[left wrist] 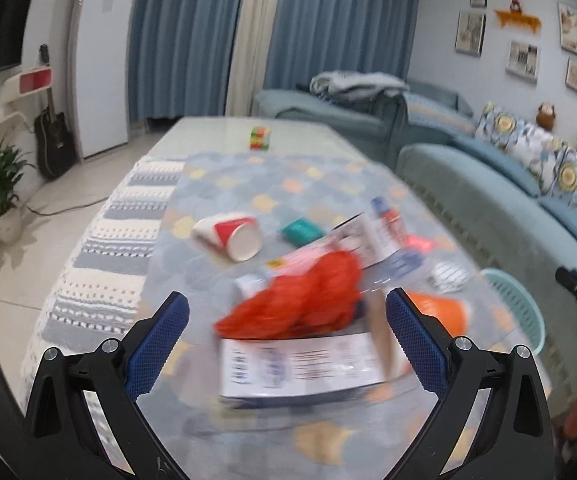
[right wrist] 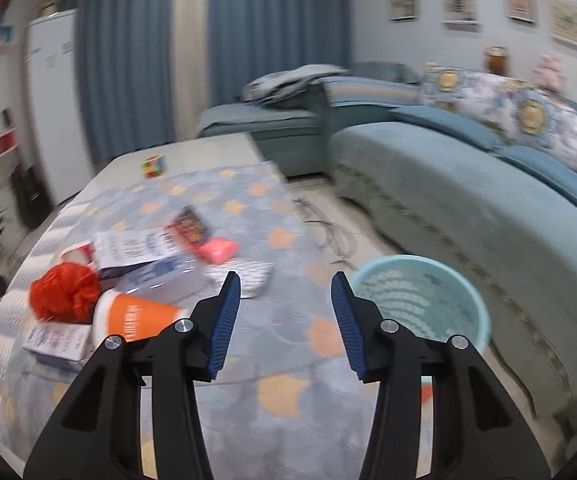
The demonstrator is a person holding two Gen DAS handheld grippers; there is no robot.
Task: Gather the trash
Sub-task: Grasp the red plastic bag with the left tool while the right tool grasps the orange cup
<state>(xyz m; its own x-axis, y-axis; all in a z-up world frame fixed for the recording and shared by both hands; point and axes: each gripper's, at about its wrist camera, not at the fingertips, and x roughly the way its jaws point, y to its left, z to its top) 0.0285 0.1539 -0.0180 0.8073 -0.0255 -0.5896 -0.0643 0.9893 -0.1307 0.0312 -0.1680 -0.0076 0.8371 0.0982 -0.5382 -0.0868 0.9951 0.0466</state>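
Litter heaped on the cloth-covered coffee table, pale teal plastic basket [right wrist: 420,300] standing on the floor beside the table's sofa-side edge.

A crumpled red mesh bag [left wrist: 308,296] lies on a white printed cardboard box [left wrist: 300,368], touching an orange paper cup [right wrist: 136,316] tipped on its side; a red-and-white paper cup [left wrist: 232,234] lies farther in. The left gripper [left wrist: 288,344] gapes wide around the box without touching; the right gripper [right wrist: 286,316] hangs moderately spread, empty, over the patterned tablecloth [right wrist: 288,400].

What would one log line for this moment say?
left tongs: open, over red bag | right tongs: open, empty | bin: beside table
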